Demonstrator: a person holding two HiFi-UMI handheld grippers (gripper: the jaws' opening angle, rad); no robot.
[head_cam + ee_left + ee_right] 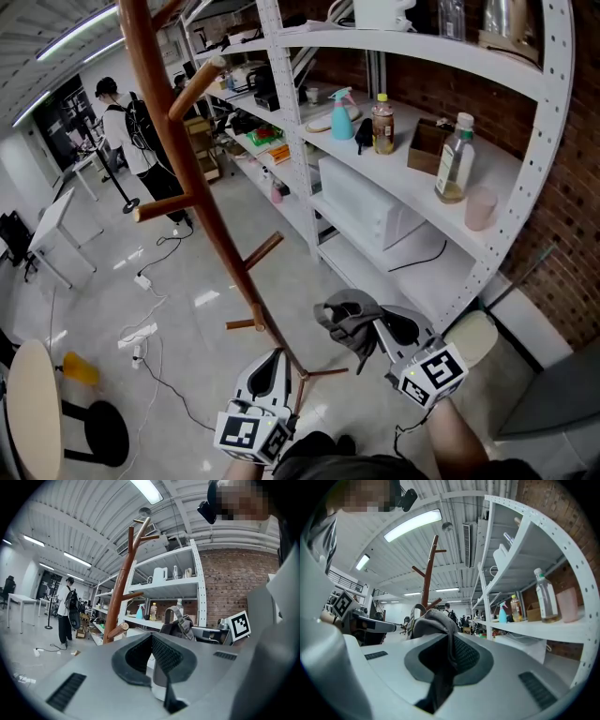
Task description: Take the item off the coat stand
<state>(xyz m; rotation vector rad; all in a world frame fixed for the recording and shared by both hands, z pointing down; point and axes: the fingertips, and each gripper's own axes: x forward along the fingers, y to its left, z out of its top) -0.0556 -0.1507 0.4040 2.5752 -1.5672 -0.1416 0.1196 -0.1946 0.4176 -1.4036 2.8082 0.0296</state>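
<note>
The grey fabric item hangs clear of the coat stand, low down between the stand's foot and the white shelf unit, pinched by a fold in the clenched right gripper. The left gripper is closed with nothing between its jaws and sits just beside the stand's lower pole. The hold takes in only a fold, so the loose bulk and its strap could probably slide out if the gripper is swung or tipped. The dangling strap could also catch on one of the stand's low pegs or on the shelf upright close by. On the shelf stand a blue spray bottle, a bottle of brownish liquid, and a clear bottle with yellowish liquid in its lower part. Beside them are an open cardboard box and a pale pink cup; what is inside either cannot be made out.
</note>
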